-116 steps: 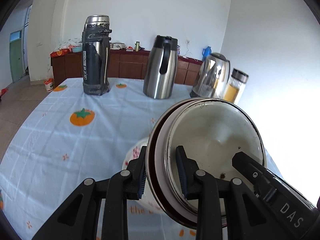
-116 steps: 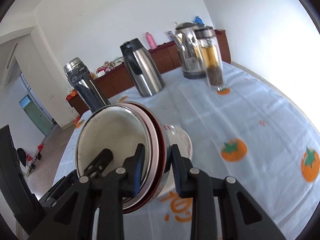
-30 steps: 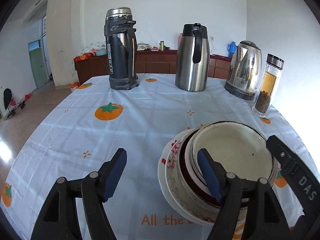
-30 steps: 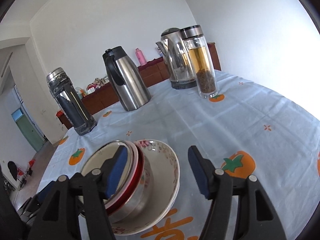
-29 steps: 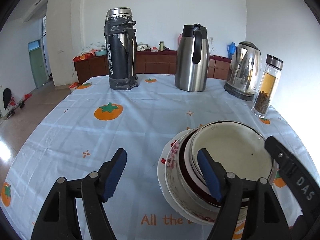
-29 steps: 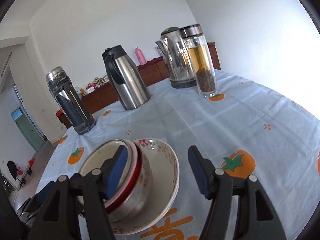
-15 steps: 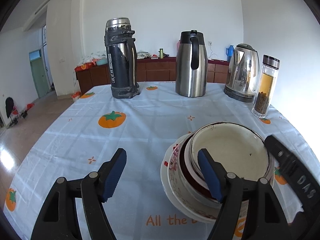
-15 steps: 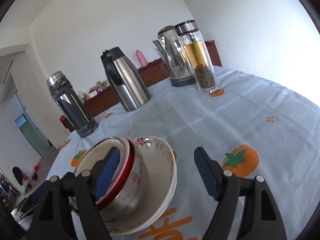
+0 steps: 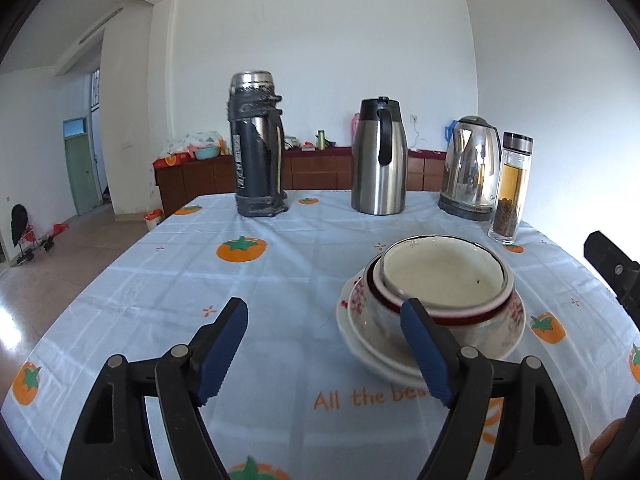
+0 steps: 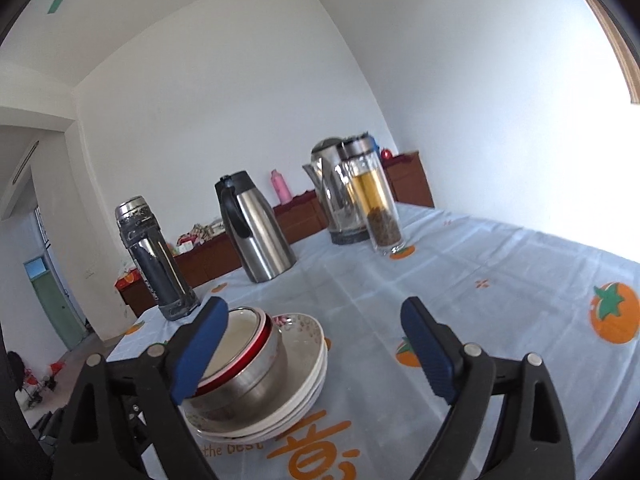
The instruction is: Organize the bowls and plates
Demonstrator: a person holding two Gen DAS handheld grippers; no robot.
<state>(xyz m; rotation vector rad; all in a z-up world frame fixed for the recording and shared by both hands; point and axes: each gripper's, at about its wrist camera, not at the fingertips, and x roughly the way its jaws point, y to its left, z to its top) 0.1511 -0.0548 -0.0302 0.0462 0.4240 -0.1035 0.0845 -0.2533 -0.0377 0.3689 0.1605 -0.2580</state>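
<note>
Nesting upright, bowls (image 9: 440, 276) open upward.

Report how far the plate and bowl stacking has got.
Done: the bowls sit nested on the plates, one stack on the table. In hand: nothing; the left tongs and right tongs are opening, empty. Left: no other loose dishes are visible, so it looks nearly finished.

walls (image 9: 320, 40) white — floor (image 9: 48, 280) glossy tile | brown cabinets (image 9: 192, 184) along wall | green door (image 9: 82, 174) left
</note>
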